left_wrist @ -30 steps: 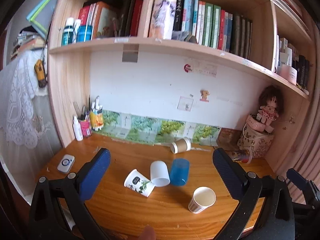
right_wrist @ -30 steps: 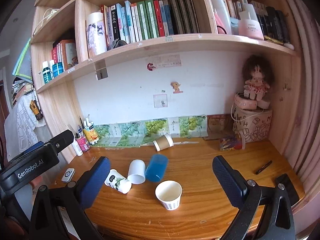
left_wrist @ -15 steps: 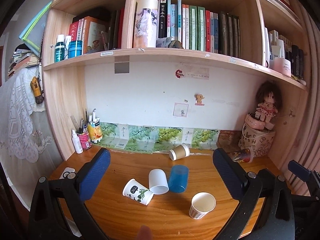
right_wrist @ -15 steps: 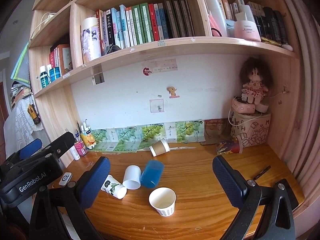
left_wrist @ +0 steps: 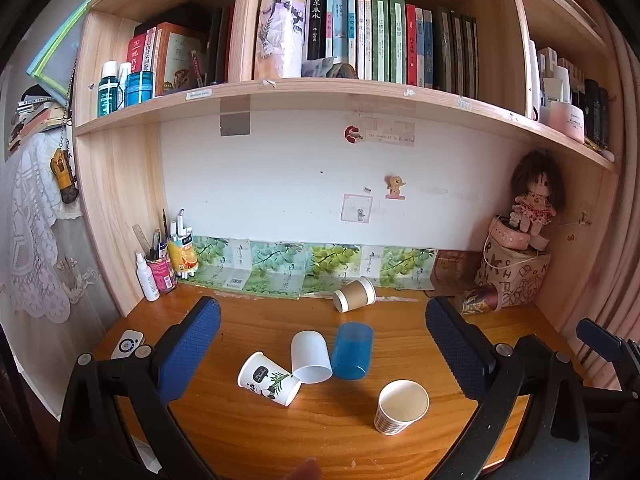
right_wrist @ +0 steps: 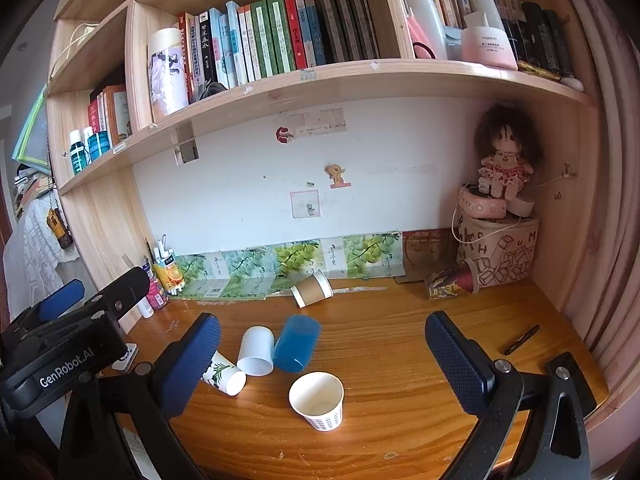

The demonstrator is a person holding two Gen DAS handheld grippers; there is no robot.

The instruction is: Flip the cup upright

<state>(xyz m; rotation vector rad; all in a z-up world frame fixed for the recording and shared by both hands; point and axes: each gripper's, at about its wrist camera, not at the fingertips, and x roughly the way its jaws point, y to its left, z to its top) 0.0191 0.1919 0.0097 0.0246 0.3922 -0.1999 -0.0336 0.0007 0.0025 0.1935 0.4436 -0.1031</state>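
Several cups are on the wooden desk (left_wrist: 256, 436). A blue cup (left_wrist: 353, 350) (right_wrist: 297, 343), a plain white cup (left_wrist: 310, 356) (right_wrist: 256, 350), a panda-print cup (left_wrist: 269, 378) (right_wrist: 223, 374) and a brown paper cup (left_wrist: 354, 293) (right_wrist: 311, 289) lie on their sides. A checked paper cup (left_wrist: 401, 406) (right_wrist: 318, 400) stands upright. My left gripper (left_wrist: 320, 350) and right gripper (right_wrist: 320, 354) are both open and empty, held above the near part of the desk, apart from the cups.
A dark printed cup (right_wrist: 452, 280) lies by a patterned box (right_wrist: 498, 254) with a doll at the back right. A pen holder and bottles (left_wrist: 160, 268) stand back left. A white remote (left_wrist: 127, 344) and a black pen (right_wrist: 521, 339) lie on the desk. Bookshelves overhang.
Both grippers have pulled back and risen a little, so the cups sit lower and farther in view. The cups have not moved. Both grippers stay open.
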